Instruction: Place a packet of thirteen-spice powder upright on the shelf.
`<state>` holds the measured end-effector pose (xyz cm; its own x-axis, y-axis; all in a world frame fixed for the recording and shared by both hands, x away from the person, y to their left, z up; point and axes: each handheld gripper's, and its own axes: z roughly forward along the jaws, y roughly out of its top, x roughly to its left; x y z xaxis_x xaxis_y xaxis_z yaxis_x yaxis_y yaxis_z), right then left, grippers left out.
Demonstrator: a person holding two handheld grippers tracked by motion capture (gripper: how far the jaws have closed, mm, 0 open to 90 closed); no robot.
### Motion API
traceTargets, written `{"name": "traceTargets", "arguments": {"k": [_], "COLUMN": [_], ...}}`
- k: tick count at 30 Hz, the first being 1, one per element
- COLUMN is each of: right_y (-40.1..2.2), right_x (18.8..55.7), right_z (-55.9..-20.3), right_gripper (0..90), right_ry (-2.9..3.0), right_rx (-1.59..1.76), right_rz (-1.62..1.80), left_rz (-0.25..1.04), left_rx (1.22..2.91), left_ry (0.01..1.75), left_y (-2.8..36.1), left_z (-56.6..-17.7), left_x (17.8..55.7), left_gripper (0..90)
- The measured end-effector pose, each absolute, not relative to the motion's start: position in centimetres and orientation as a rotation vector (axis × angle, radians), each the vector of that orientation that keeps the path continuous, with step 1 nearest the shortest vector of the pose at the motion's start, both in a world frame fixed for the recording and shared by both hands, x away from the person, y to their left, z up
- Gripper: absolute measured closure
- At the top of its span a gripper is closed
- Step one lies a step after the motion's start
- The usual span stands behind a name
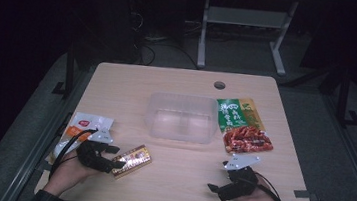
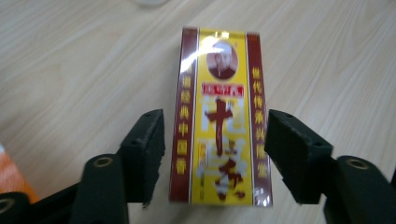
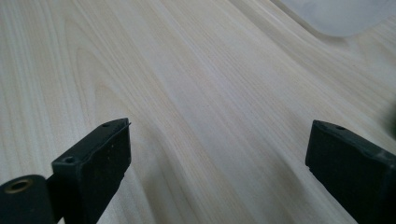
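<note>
A long yellow and dark red packet (image 2: 217,140) with red characters lies flat on the wooden table. In the high view the packet (image 1: 132,160) is at the front left. My left gripper (image 2: 215,121) straddles its near end, one black jaw on each long side, and the pads do not press on it. From above, the left gripper (image 1: 114,163) points right, held by a hand at the front left. My right gripper (image 1: 217,176) rests at the front right in the other hand. Its jaws (image 3: 219,135) stand wide apart over bare wood with nothing between them.
A clear plastic container (image 1: 182,118) sits mid-table, its corner (image 3: 336,16) showing in the right gripper view. A green packet (image 1: 239,114) and a red snack packet (image 1: 248,139) lie to its right. A white and orange pouch (image 1: 80,128) lies at the left edge.
</note>
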<state>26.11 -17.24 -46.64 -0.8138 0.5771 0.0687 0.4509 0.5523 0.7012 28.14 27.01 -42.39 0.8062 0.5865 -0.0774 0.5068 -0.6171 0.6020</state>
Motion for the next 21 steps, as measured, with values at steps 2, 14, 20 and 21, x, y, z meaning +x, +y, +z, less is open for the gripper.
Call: {"name": "traceTargets", "arguments": {"k": [2,14,20,21], "right_y": [-17.2,-17.2,-17.2,-17.2], "right_x": [26.1,26.1,26.1,26.1], "right_z": [-46.6,-46.7,-46.7,-46.7], "right_gripper": [6.3,6.3,6.3,6.3], "right_ry": [2.616,2.619,2.617,2.617], "right_rx": [0.873,0.869,0.869,0.867], "right_rz": [1.108,1.107,1.109,1.11], "left_rz": [0.18,0.202,0.206,0.209], "left_rx": [2.374,2.465,2.474,2.474], "left_ry": [0.81,0.788,0.799,0.8], "left_y": [27.1,26.2,26.1,26.1], "left_z": [-42.5,-44.7,-45.0,-45.2], "left_x": [27.9,27.3,27.2,27.2], "left_gripper": [32.1,27.9,29.9,29.9]}}
